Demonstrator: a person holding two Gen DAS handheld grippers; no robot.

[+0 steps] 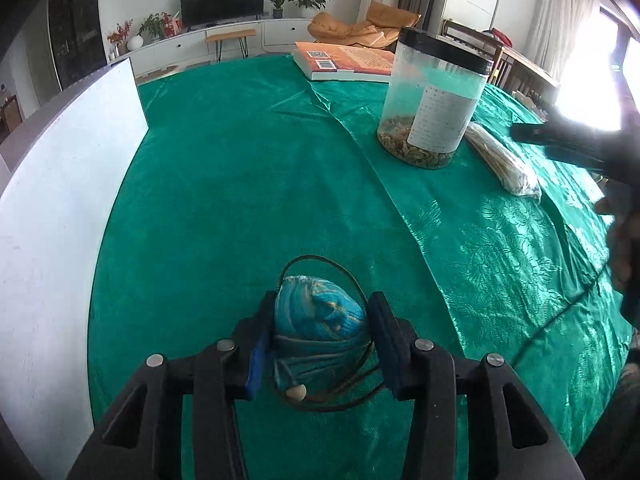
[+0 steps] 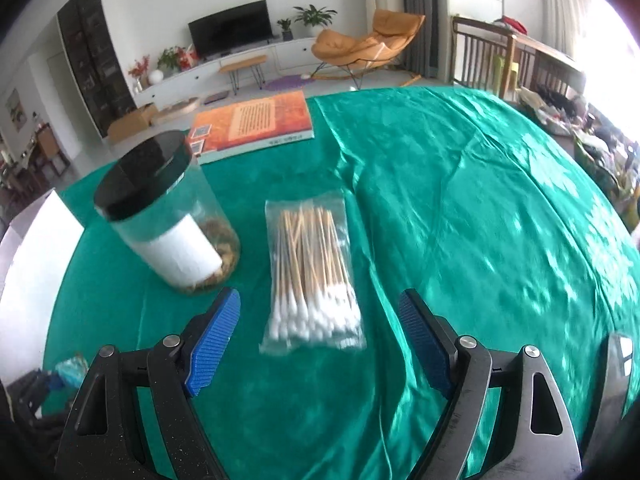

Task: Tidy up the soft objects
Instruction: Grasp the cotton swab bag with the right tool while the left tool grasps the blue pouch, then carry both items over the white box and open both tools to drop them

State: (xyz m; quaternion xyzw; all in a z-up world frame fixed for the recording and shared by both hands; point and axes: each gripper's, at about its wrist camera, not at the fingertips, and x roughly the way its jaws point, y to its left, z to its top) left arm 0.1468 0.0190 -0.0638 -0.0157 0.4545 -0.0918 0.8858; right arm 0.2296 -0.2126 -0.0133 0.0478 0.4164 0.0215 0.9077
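The left claw [image 1: 320, 312] is clamped on a small blue-and-teal woven fabric pouch [image 1: 320, 314], plump and soft, its thin dark cord [image 1: 340, 396] looping loosely around it with a pale bead [image 1: 296, 392] at the near end. The pouch sits low over the glossy green brocade cloth [image 1: 240, 180] that covers the surface, well in front of the clear plastic jar [image 2: 172, 224]. That jar, the landmark here, is a tall cylinder with a black lid and white paper label, brownish dried bits at its bottom.

Just right of the jar lies a flat clear plastic bag of wooden cotton swabs [image 2: 312, 276], white tips nearest. The right claw [image 2: 320, 336] hovers above that bag, ribbed blue pads [image 2: 214, 340] spread wide, gripping nothing. Behind the jar rests an orange paperback book [image 2: 256, 124]; far left of it stands a white board [image 1: 60, 200].
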